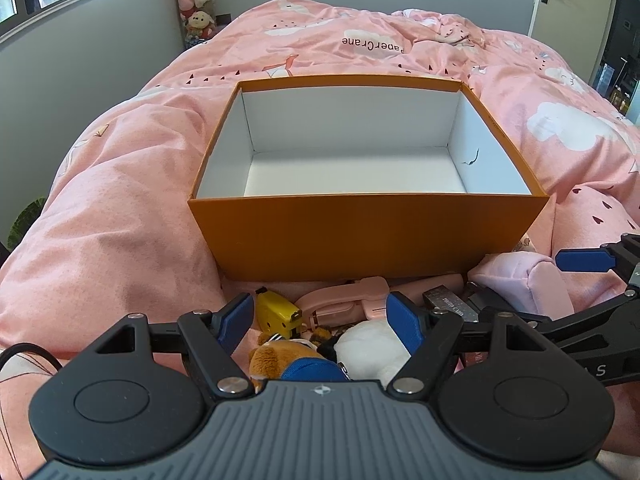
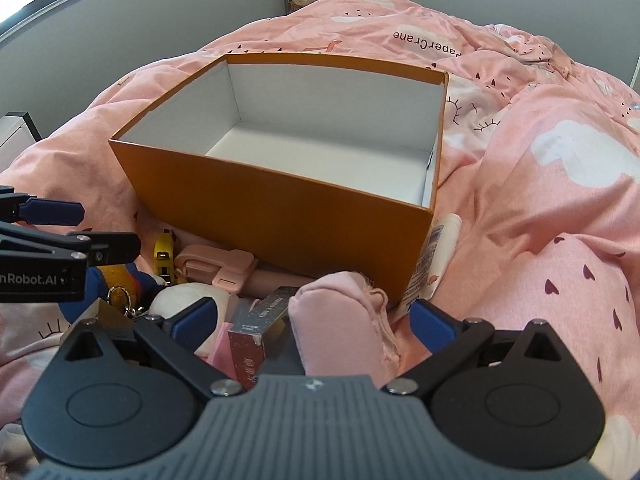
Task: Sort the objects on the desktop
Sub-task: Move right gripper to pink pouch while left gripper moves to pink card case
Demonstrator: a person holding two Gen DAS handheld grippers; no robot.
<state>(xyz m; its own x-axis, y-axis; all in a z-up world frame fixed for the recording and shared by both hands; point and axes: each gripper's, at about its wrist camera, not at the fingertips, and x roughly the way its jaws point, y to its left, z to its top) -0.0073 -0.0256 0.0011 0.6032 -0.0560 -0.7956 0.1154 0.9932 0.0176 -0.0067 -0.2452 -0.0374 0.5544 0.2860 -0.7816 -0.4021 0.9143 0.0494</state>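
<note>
Left wrist view is looking down over the left tongs (image 1: 320, 322), whose blue pads are standing wide apart with nothing clamped between them. Below the gap a pile of small things is lying on the pink duvet (image 1: 120, 208): a brown plush toy (image 1: 276, 356) with a blue part, a white plush (image 1: 372, 350), a yellow tape measure (image 1: 276, 312) and a pink folding holder (image 1: 348, 300). Just beyond the pile an orange box (image 1: 360, 236) is sitting open on the bed, its white inside showing nothing in it. To the right, a pink pouch (image 1: 528, 280) is lying beside a dark card box (image 1: 448, 302), and the right tongs are reaching in from the frame's edge.

In the right wrist view the right tongs (image 2: 314, 326) are also spread fully, hovering over the pink pouch (image 2: 332, 324) and the dark card box (image 2: 260, 324), gripping neither. A white tube (image 2: 434, 256) is leaning against the orange box's (image 2: 280, 208) near corner, touching it. The left tongs (image 2: 60, 232) are showing at the left edge above the plush toys, close to the yellow tape measure (image 2: 163, 258). Stuffed toys (image 1: 194, 0) are stacked in the far corner of the room.
</note>
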